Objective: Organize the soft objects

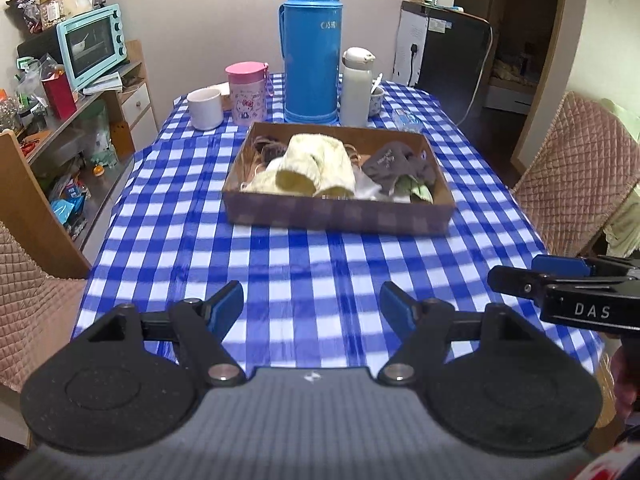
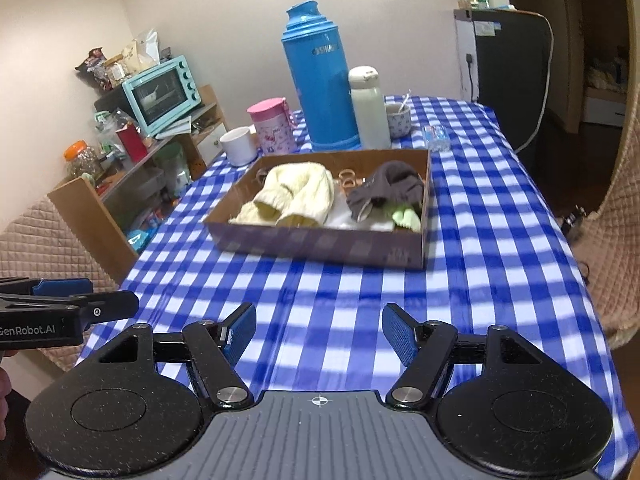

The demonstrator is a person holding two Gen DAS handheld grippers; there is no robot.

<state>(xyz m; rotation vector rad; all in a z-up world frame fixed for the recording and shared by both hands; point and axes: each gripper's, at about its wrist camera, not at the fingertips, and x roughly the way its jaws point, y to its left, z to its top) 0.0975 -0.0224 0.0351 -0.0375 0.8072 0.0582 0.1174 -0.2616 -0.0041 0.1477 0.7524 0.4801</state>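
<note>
Left gripper [image 1: 311,302] wide open and empty, right gripper [image 2: 319,326] also wide open, holding nothing, both above blue-white checked counter [image 1: 320,264], well apart from brown cardboard tray [image 1: 340,216] of soft cream knitted cloth [image 1: 316,168] and grey sock [image 1: 400,166]

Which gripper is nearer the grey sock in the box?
Right, slightly. The right gripper faces the grey sock almost head-on; the left gripper sits further left, opposite the cream knit. Both jaws empty.
</note>
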